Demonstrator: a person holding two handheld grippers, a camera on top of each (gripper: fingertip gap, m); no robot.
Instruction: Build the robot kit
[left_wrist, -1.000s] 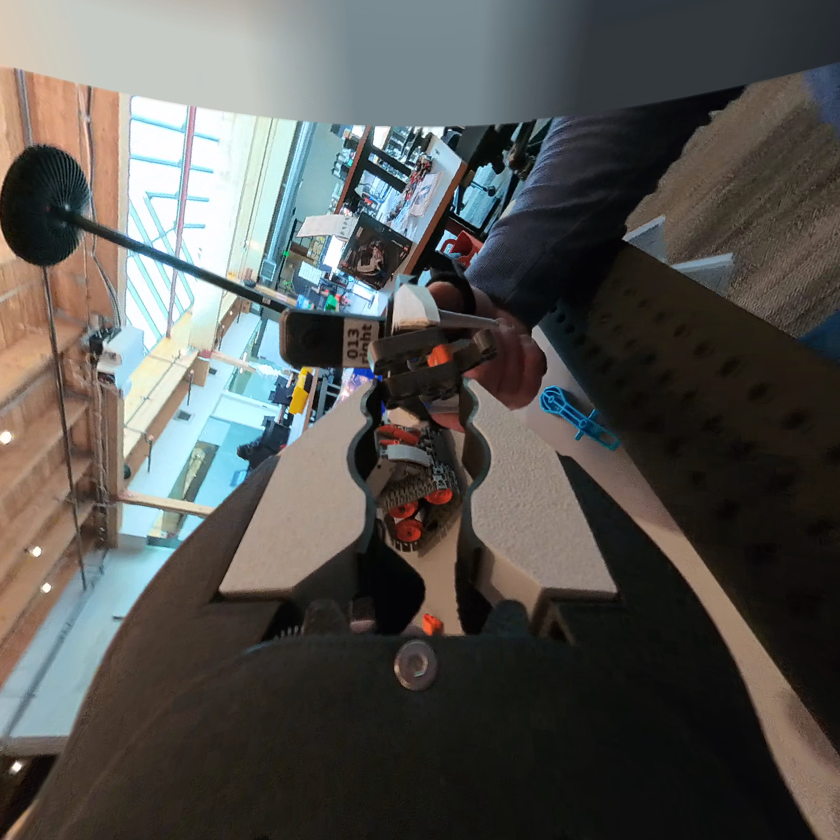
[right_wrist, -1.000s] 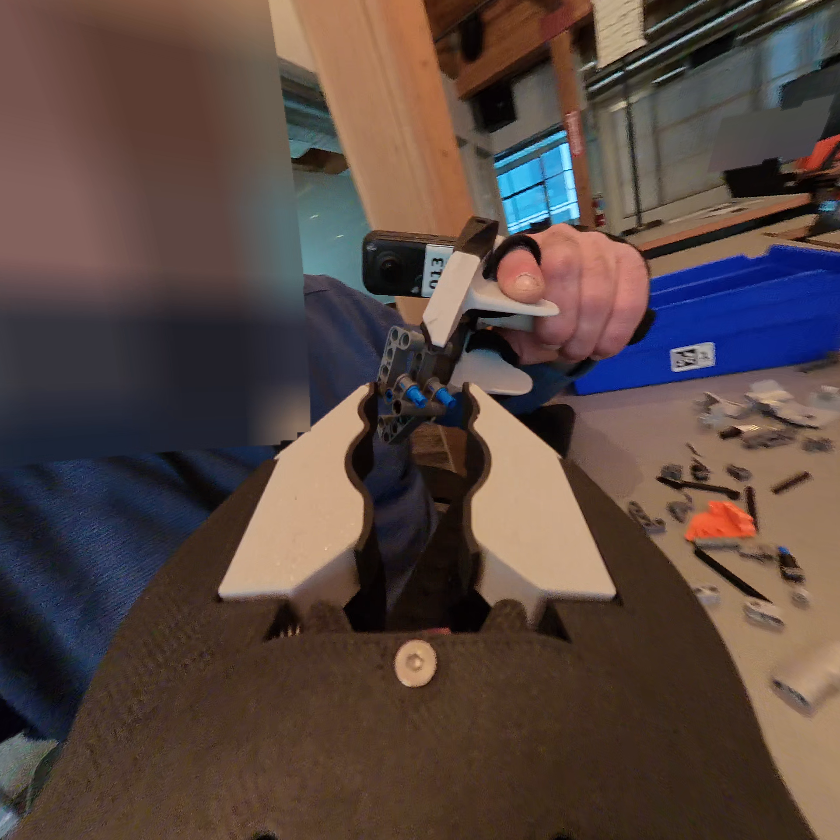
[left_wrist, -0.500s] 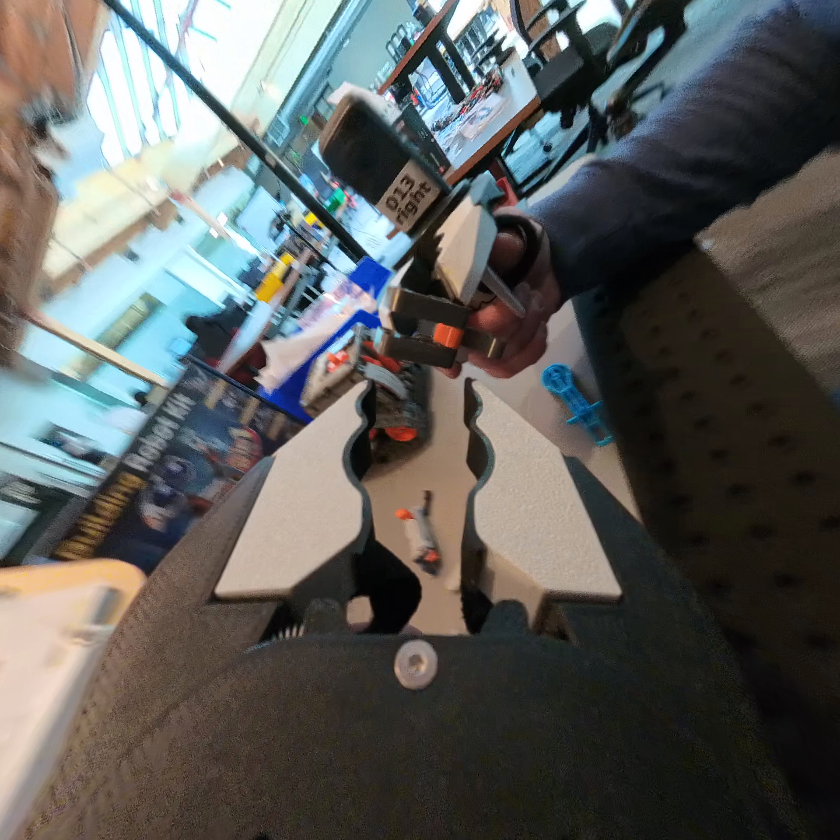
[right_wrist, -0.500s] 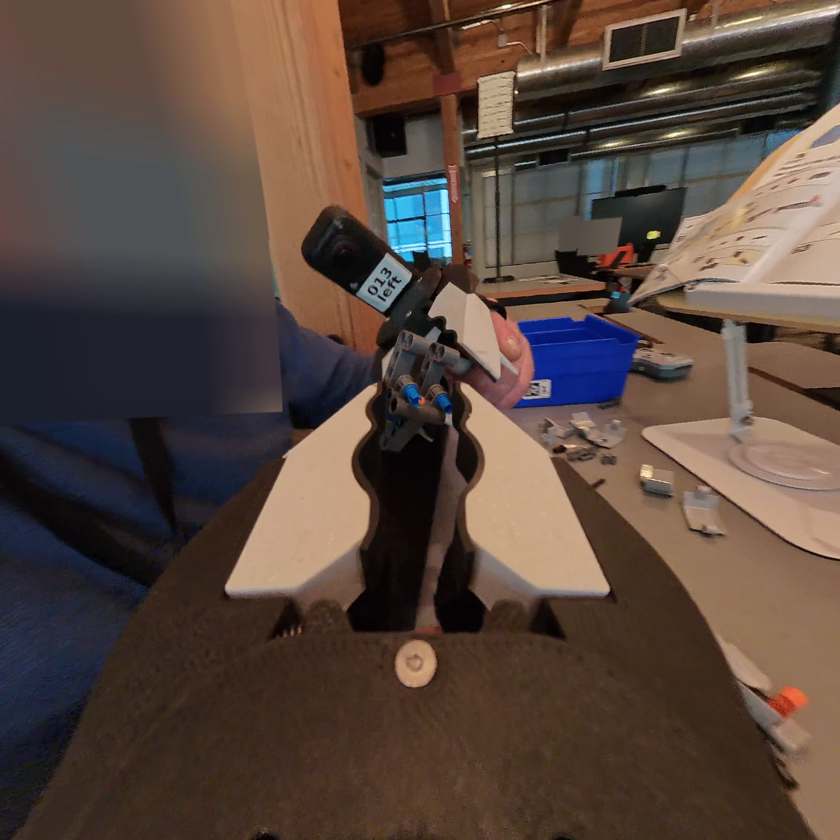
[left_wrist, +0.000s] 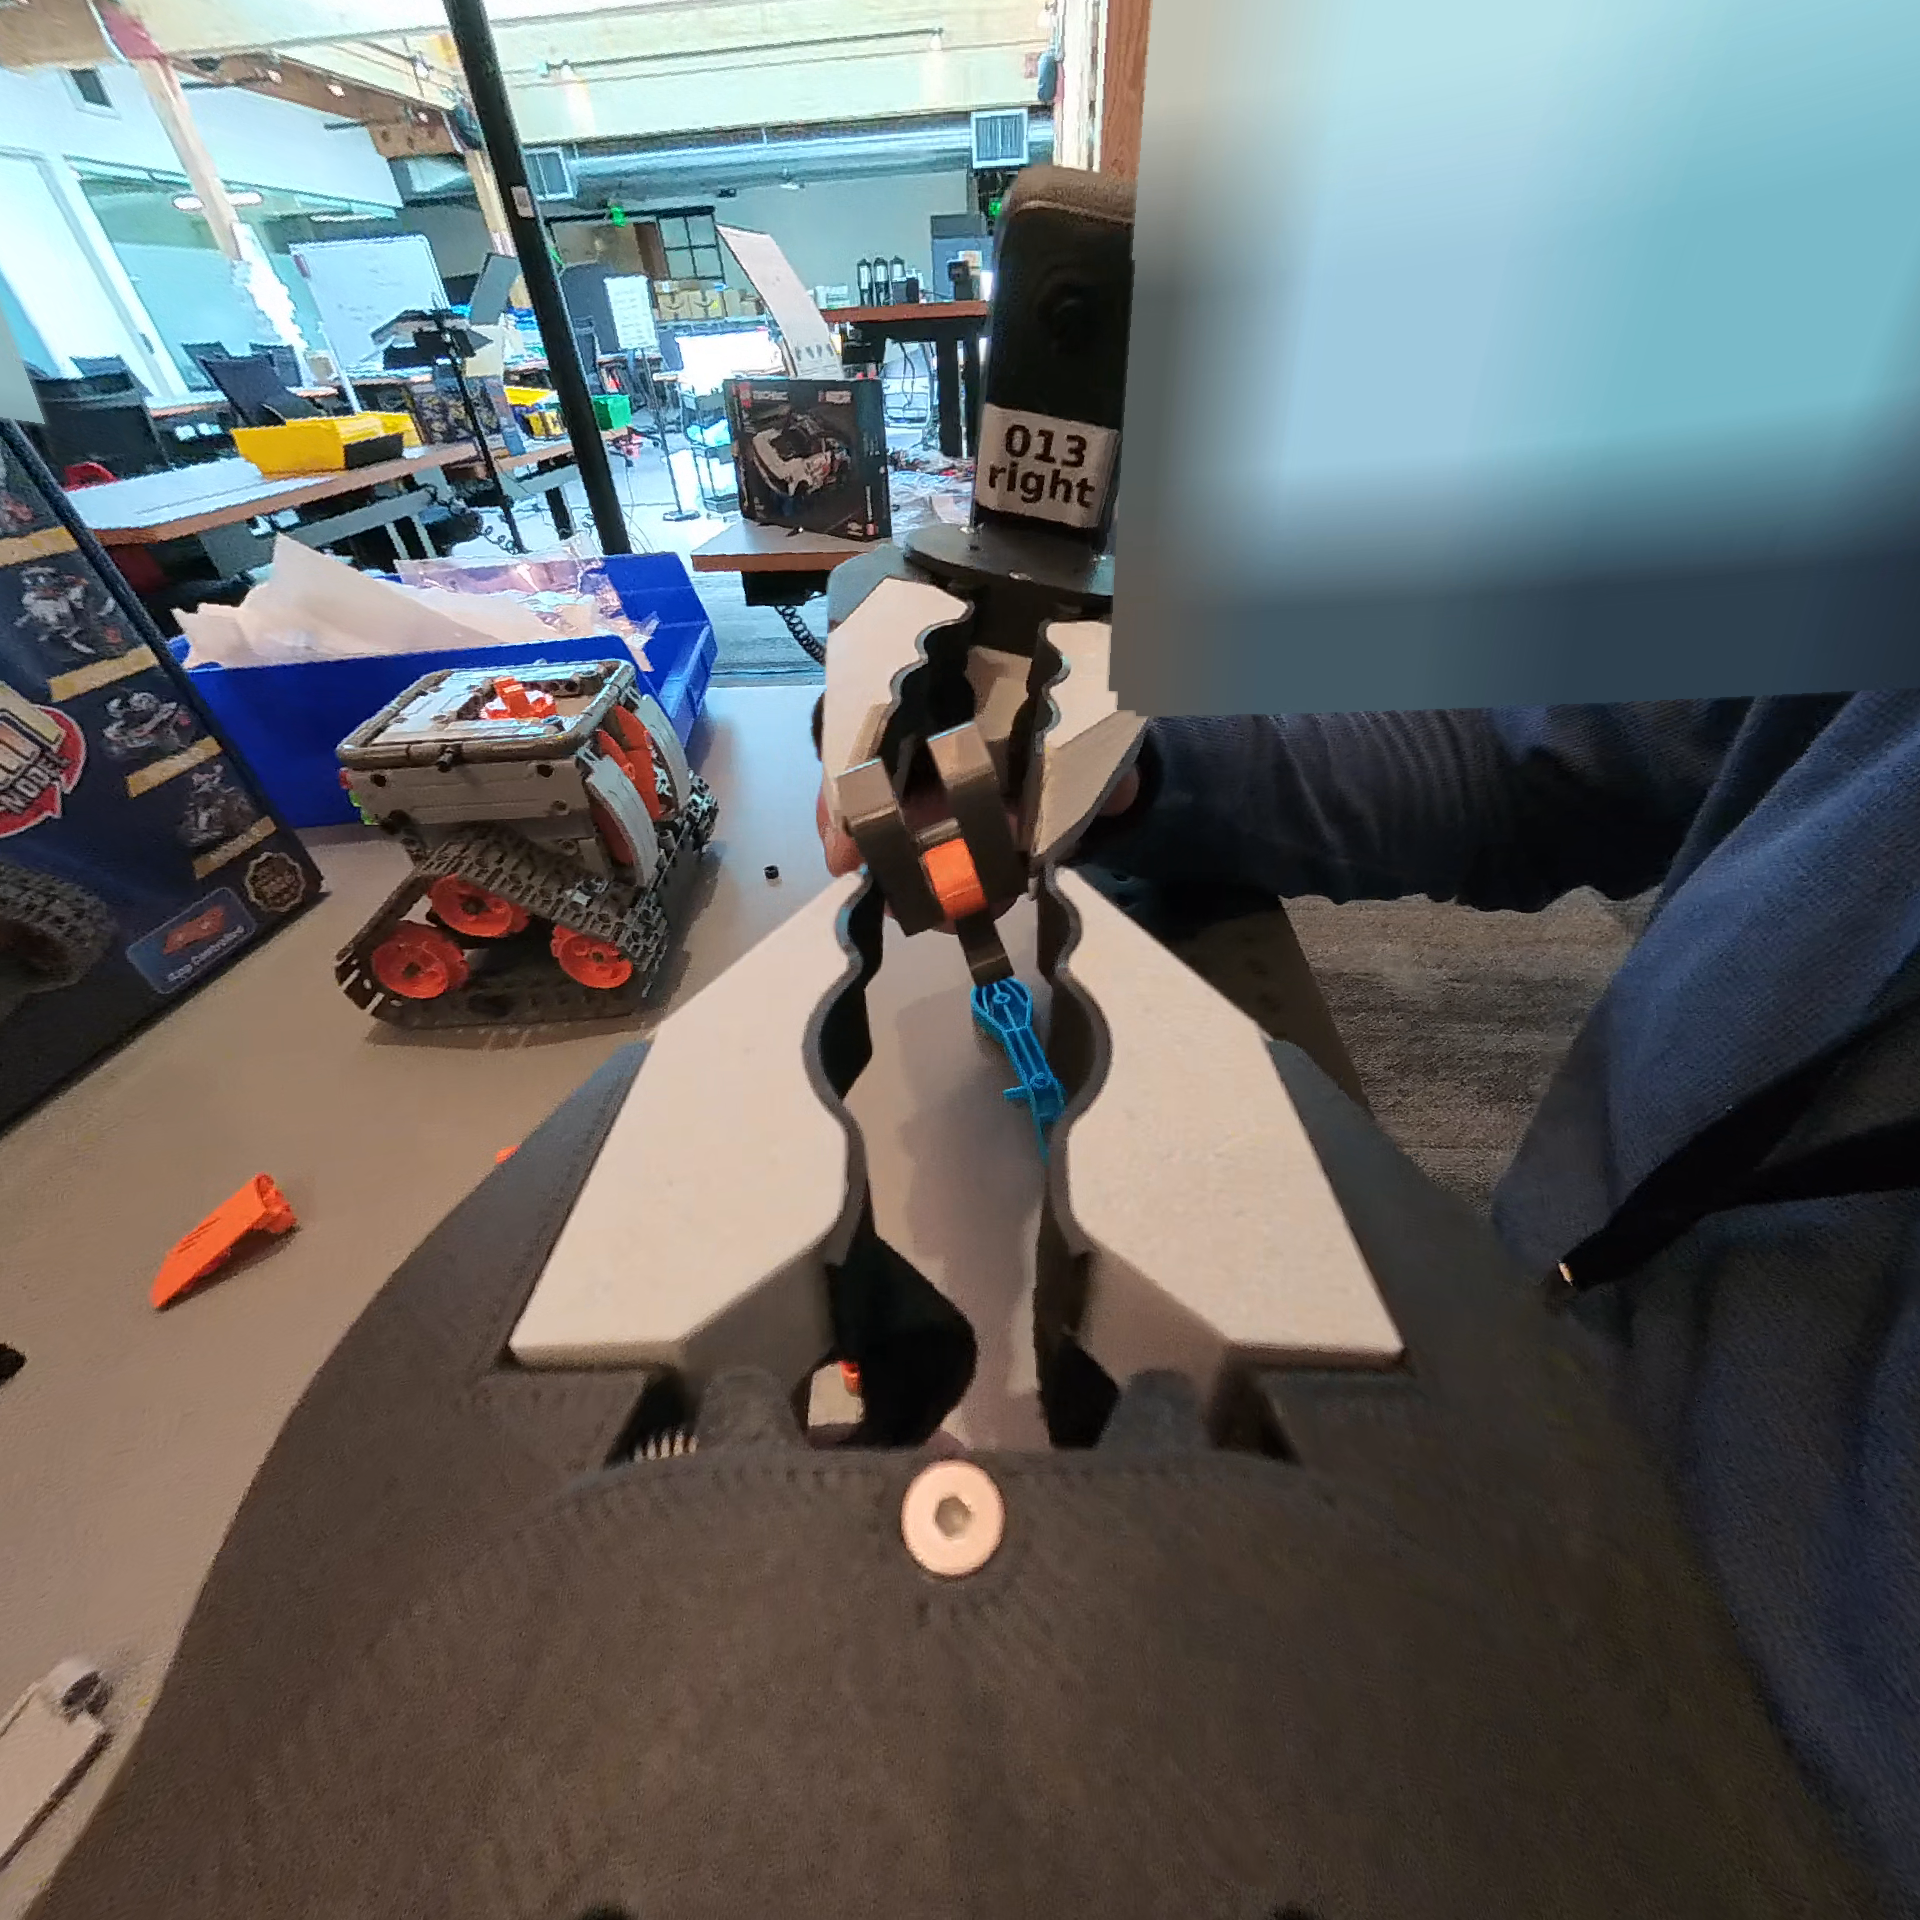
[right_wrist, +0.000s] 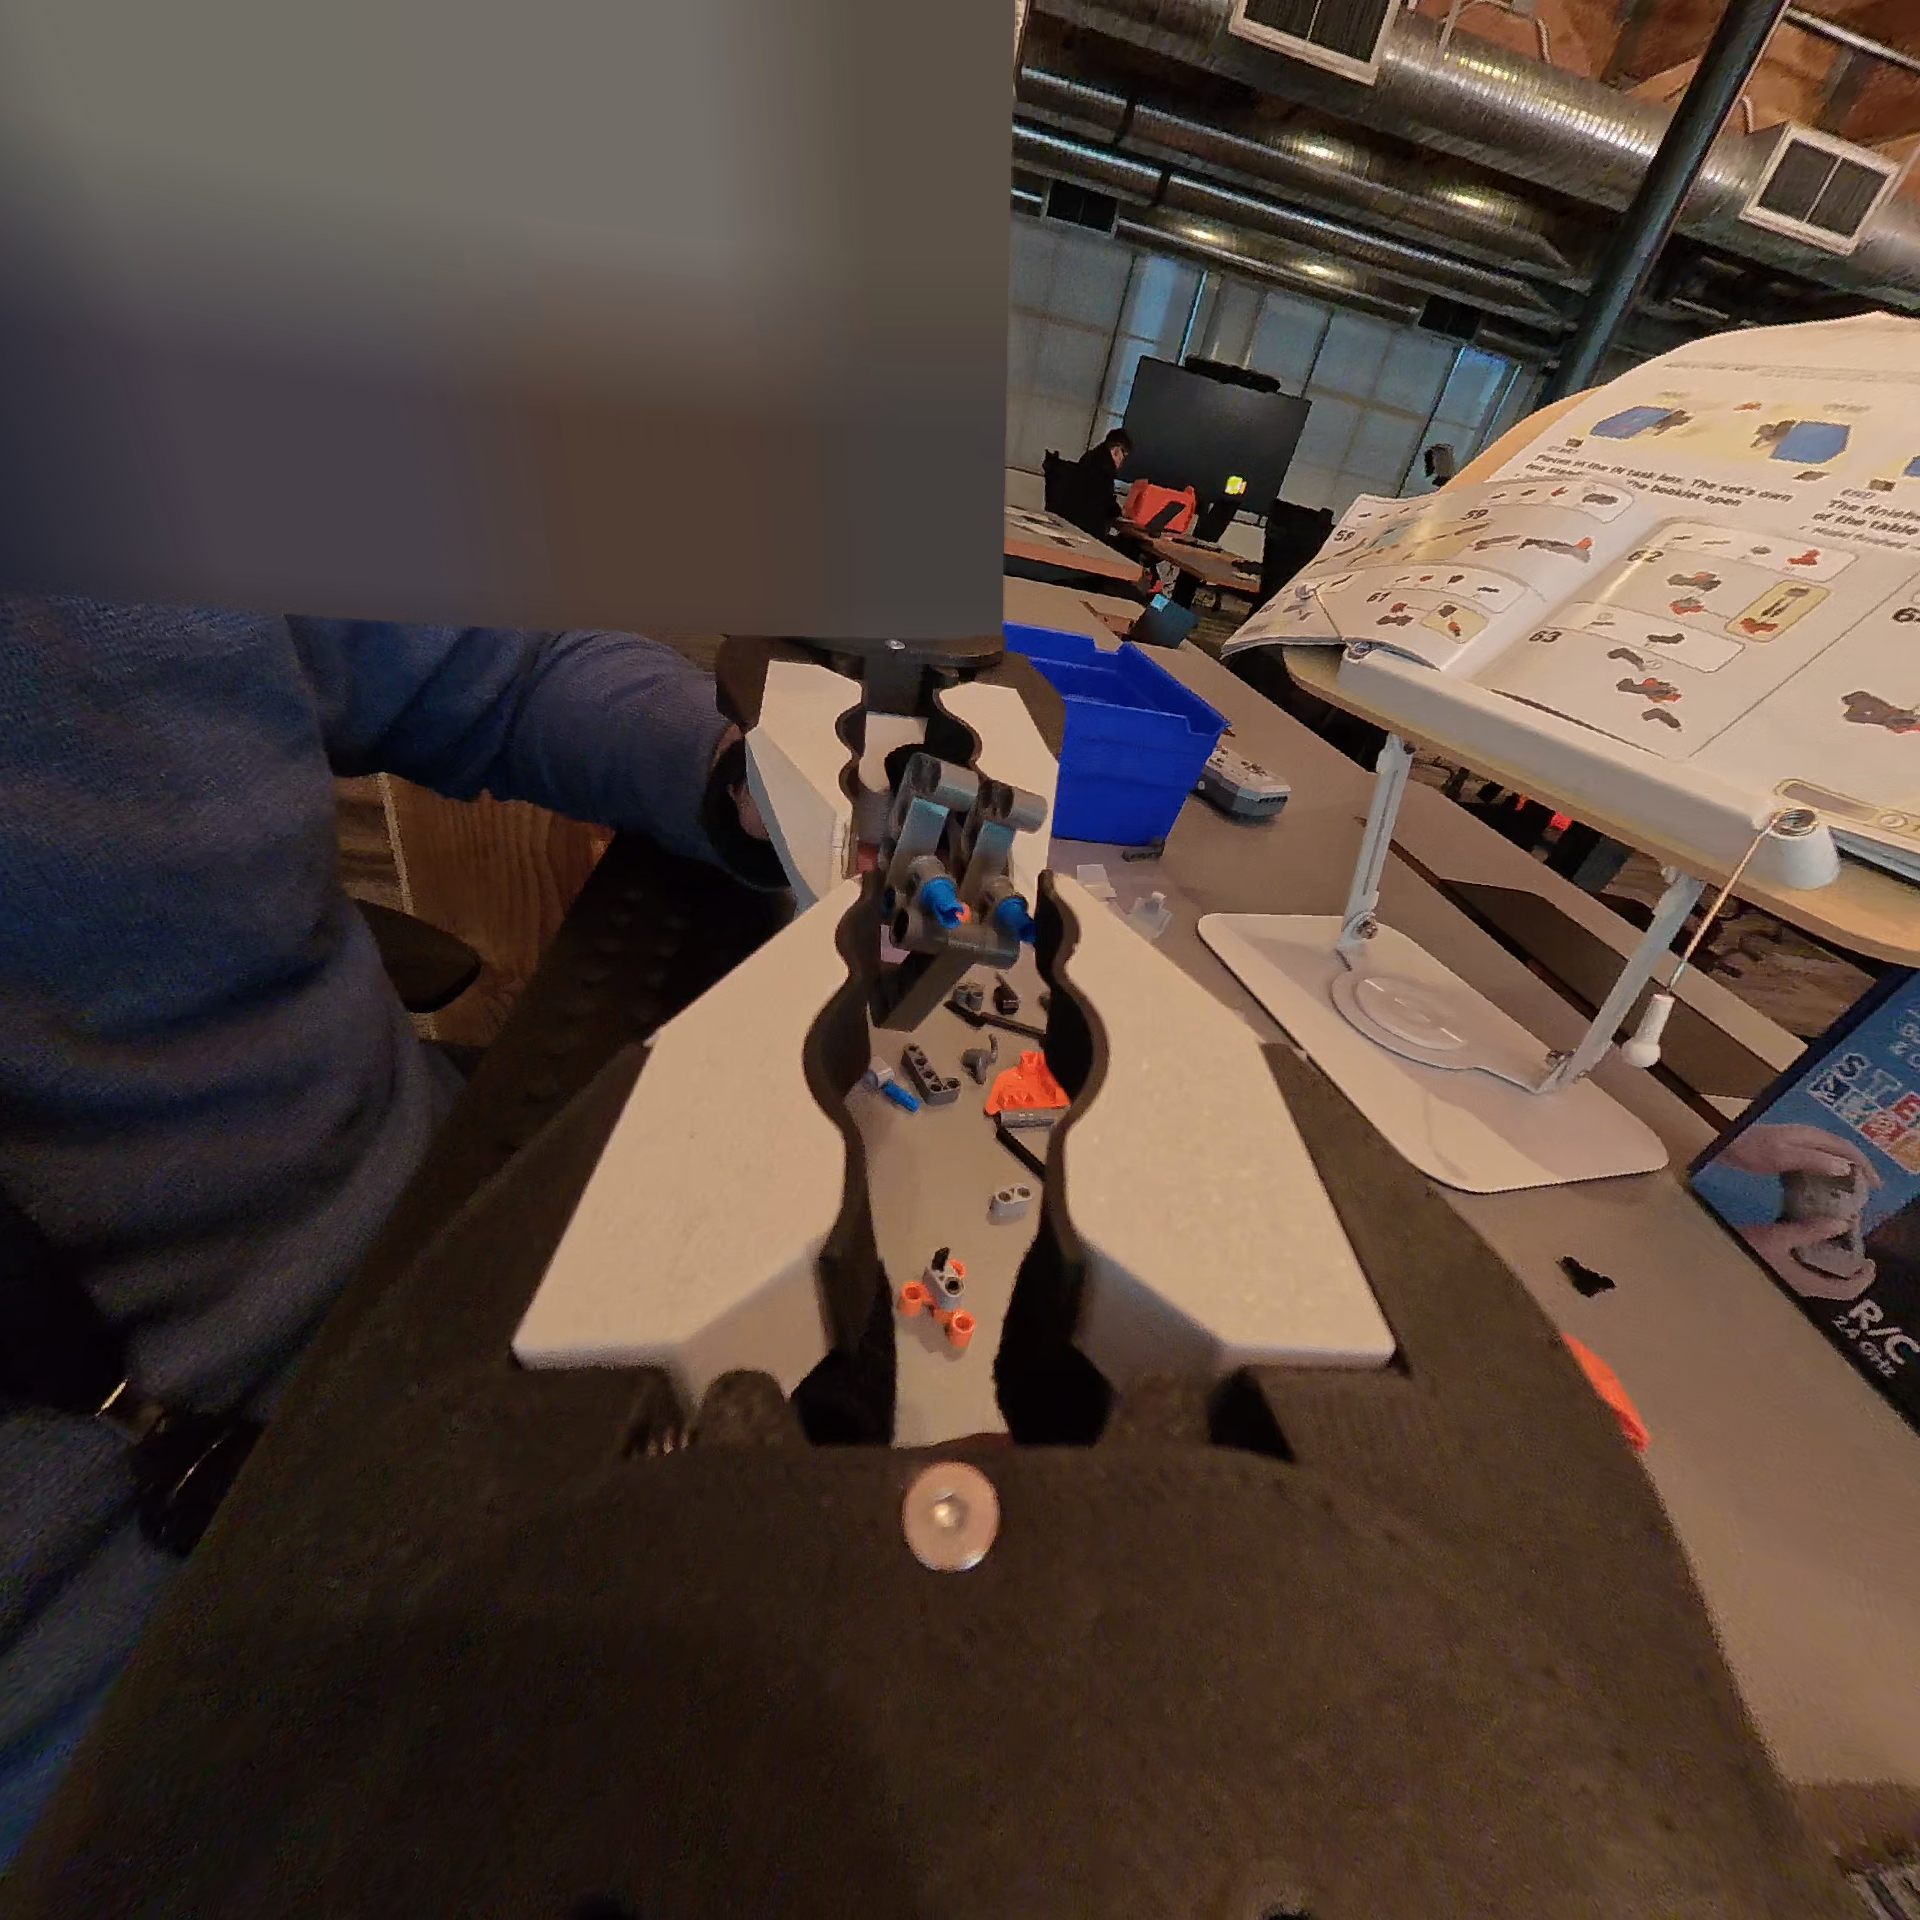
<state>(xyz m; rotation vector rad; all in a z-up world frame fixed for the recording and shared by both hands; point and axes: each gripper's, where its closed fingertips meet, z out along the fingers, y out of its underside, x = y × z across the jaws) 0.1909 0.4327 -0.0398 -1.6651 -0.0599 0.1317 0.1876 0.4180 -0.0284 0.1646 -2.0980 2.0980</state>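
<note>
The right claw (right_wrist: 948, 888) is closed on a small grey brick piece (right_wrist: 951, 873). The piece has blue pegs on one side and an orange peg on the other. It is up in the air over the worktop (left_wrist: 260, 1455), right between the two claws.

The left claw (left_wrist: 951, 888) is only a little way open and holds nothing. The thin end of the piece pokes in between its tips, and a bit of space shows on each side.

The two claws are nose to nose. One push too hard could make them bump and knock the piece crooked. The grip looks small, so the piece might slip out and drop. It would then land among the loose little parts (right_wrist: 935, 1081) below and be hard to find.

A blue tool (left_wrist: 1018, 1049) lies right under the claws. A toy car with tracks and orange wheels (left_wrist: 520, 831) stands to the left, well apart. An orange wedge (left_wrist: 218, 1236) lies nearer. On the other side there is a blue bin (right_wrist: 1122, 748) and an open booklet on a white stand (right_wrist: 1610, 582). Nothing stands between the two claws but the piece.
</note>
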